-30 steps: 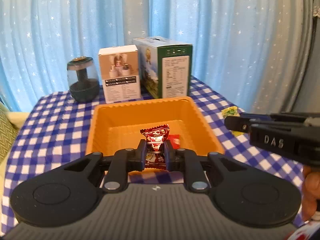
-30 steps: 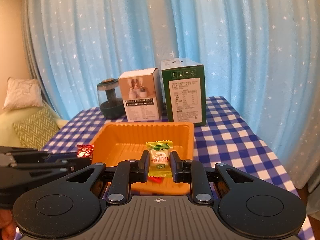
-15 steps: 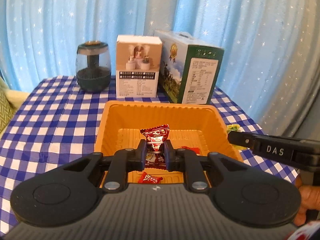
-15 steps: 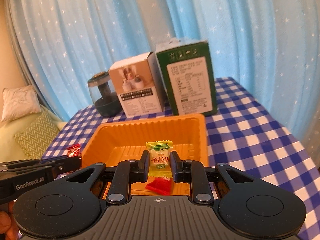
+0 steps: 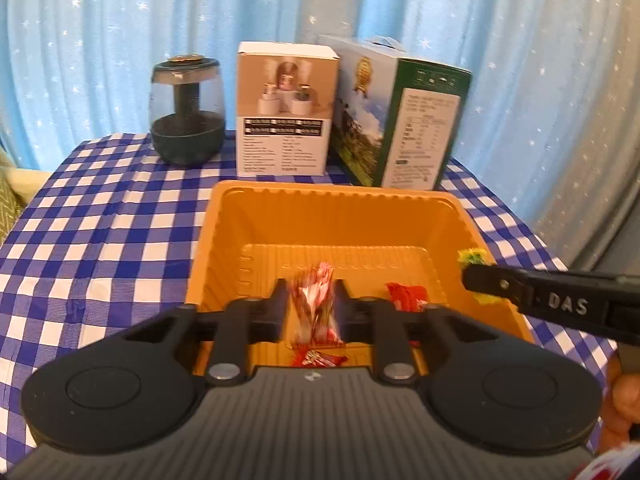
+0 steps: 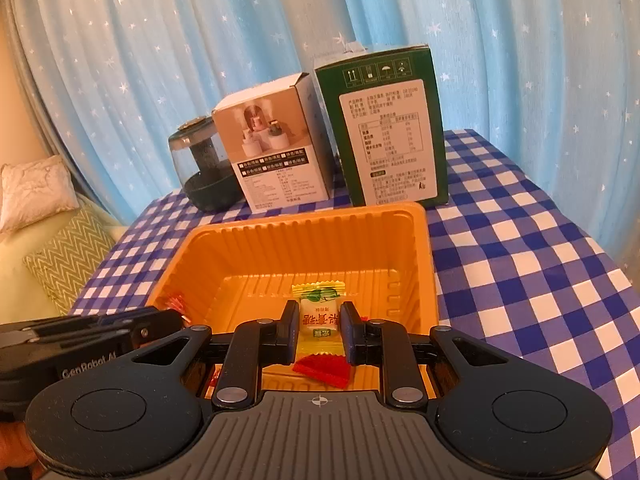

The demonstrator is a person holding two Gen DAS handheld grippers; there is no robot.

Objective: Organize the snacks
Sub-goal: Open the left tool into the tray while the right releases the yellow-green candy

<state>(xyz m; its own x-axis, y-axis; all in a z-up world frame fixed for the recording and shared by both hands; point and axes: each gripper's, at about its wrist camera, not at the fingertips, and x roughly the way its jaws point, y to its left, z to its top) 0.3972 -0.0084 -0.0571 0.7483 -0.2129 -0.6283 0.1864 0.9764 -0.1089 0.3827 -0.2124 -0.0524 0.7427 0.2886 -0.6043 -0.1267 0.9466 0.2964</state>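
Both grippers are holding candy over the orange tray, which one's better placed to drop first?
Probably left: the left gripper holds its red candy over the orange tray floor. The right gripper sits at its side wall.

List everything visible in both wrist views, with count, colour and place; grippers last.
Tray: one, orange, mid-table.
Red candies: one blurred between the left fingers; two loose on the tray floor.
Yellow-green candy: one, between the right fingers.
White box: one, behind tray.
Green box: one, beside the white box.
Dark glass jar: one, back left.
Tablecloth: blue-white check.
Curtain: light blue, starred.
Cushions: two, left of the table.
Left gripper: black, over tray.
Right gripper: black, over tray.
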